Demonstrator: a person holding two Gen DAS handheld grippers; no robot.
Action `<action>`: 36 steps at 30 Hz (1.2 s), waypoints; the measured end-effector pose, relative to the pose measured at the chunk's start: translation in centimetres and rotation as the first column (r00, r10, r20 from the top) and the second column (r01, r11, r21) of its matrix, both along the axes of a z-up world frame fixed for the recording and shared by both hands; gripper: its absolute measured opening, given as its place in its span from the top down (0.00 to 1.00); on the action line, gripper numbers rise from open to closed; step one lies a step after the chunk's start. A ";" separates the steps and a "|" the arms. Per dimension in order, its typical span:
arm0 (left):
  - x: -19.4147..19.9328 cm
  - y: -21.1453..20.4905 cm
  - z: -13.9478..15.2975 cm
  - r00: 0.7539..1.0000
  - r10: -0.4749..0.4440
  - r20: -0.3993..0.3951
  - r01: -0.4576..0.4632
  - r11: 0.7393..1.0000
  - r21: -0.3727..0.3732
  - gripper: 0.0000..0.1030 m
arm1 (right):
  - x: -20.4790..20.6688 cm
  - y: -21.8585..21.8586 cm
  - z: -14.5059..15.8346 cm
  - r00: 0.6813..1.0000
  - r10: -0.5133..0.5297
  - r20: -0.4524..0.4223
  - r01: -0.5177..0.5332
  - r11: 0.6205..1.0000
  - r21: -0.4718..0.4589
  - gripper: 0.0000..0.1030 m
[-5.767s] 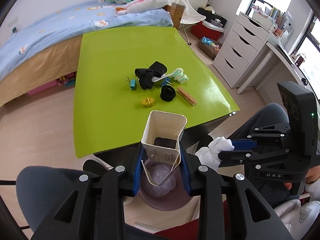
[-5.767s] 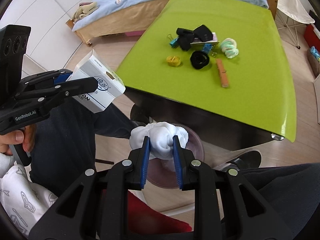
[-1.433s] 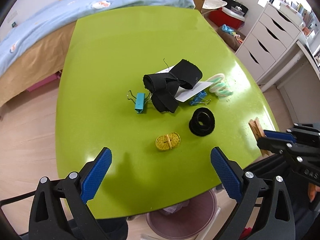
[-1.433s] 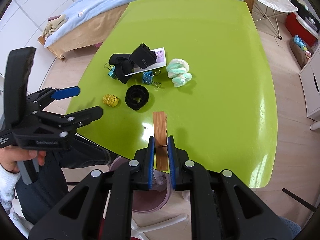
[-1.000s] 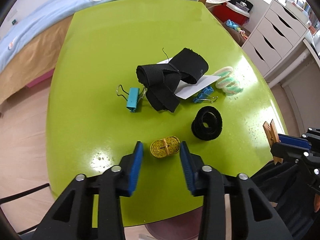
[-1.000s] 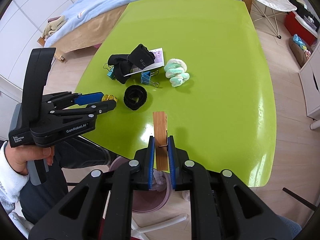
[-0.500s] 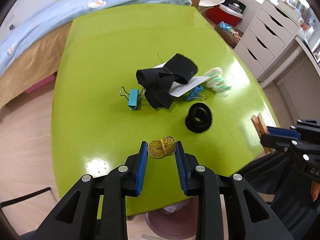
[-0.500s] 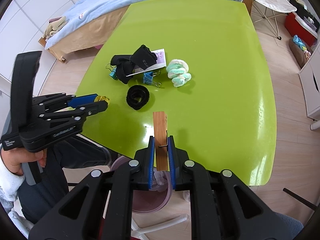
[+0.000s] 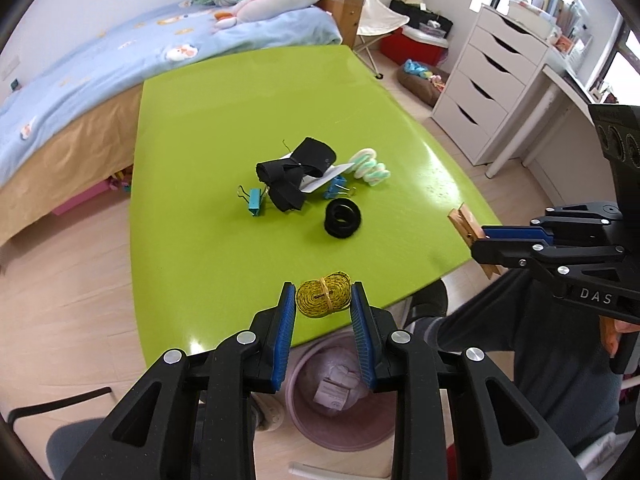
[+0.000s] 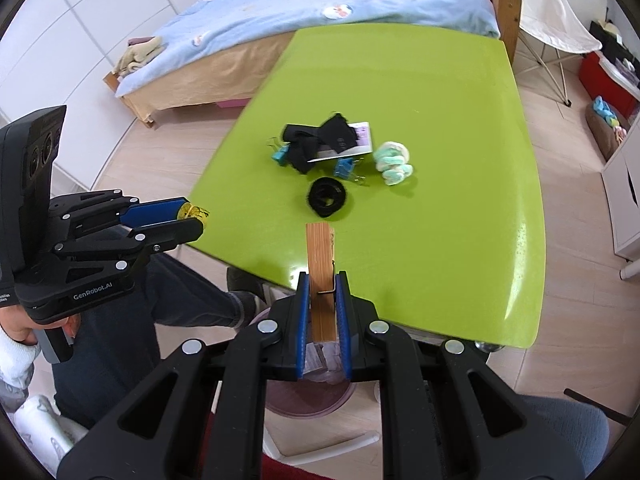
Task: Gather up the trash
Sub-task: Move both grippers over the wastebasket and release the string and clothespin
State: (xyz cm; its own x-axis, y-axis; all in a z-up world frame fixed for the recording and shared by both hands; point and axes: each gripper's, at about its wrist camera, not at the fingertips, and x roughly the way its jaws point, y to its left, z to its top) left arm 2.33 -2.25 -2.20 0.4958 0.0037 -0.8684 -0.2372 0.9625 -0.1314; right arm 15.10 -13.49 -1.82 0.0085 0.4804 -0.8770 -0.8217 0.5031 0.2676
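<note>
Both grippers are loaded and clear of the green table (image 9: 224,120), above its near edge; the step in hand is carrying two items to the bin. The left gripper (image 9: 323,304) has its fingers closed narrowly on a yellow coiled tape bundle (image 9: 323,294), bound with a band at its middle. The right gripper (image 10: 322,300) is clamped almost shut on a wooden clothespin (image 10: 320,268), which stands upright between the pads. The pink waste bin (image 9: 304,424) sits on the floor below the table's near edge, already holding white crumpled paper and a small carton. Remaining at the table's centre: black fabric strap (image 9: 294,174), two blue binder clips, a black hair scrunchie (image 9: 342,218) and a pastel coil. Next move, in my judgement: bring each load over the bin mouth, then open the fingers.
</note>
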 end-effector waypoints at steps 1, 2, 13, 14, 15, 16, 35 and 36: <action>-0.4 -0.2 0.2 1.000 -0.002 0.004 0.002 1.000 -0.001 0.73 | -0.3 -0.1 0.1 1.000 0.005 0.000 -0.005 1.000 0.003 0.88; -0.7 -0.4 0.4 1.000 -0.004 0.007 0.004 1.000 -0.001 0.73 | -0.8 -0.2 0.3 1.000 0.013 0.000 -0.013 1.000 0.006 0.88; -4.5 -1.9 1.0 1.000 0.007 0.021 -0.006 0.999 -0.037 0.73 | -5.8 -2.0 0.0 0.994 0.093 -0.049 -0.093 0.996 -0.001 0.88; -4.9 -2.0 0.9 1.000 0.005 0.018 -0.005 0.999 -0.045 0.73 | -6.1 -2.1 -0.2 0.993 0.101 -0.055 -0.101 0.995 -0.004 0.88; -5.1 -2.2 0.9 1.000 0.002 0.017 -0.002 0.999 -0.049 0.73 | -6.4 -2.2 -0.4 0.993 0.106 -0.059 -0.107 0.994 -0.008 0.88; -5.5 -2.3 0.9 1.000 0.000 0.017 0.001 0.999 -0.049 0.73 | -6.7 -2.3 -0.7 0.992 0.112 -0.066 -0.113 0.994 -0.011 0.88; -6.5 -3.7 0.8 0.999 -0.045 0.007 0.045 0.997 -0.066 0.73 | -7.0 -3.3 -1.1 0.994 0.067 -0.091 -0.066 0.998 0.019 0.14; -6.5 -3.8 0.7 0.999 -0.049 0.006 0.050 0.997 -0.067 0.73 | -6.7 -3.5 -1.0 0.995 0.052 -0.086 -0.051 0.999 0.019 0.12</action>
State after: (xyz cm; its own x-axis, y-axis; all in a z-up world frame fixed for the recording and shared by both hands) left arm -4.15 -6.05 -1.45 0.4980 -0.0789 -0.8636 -0.1887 0.9621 -0.1967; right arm 8.41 -16.97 -2.78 -0.0923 0.4928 -0.8652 -0.8199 0.4555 0.3469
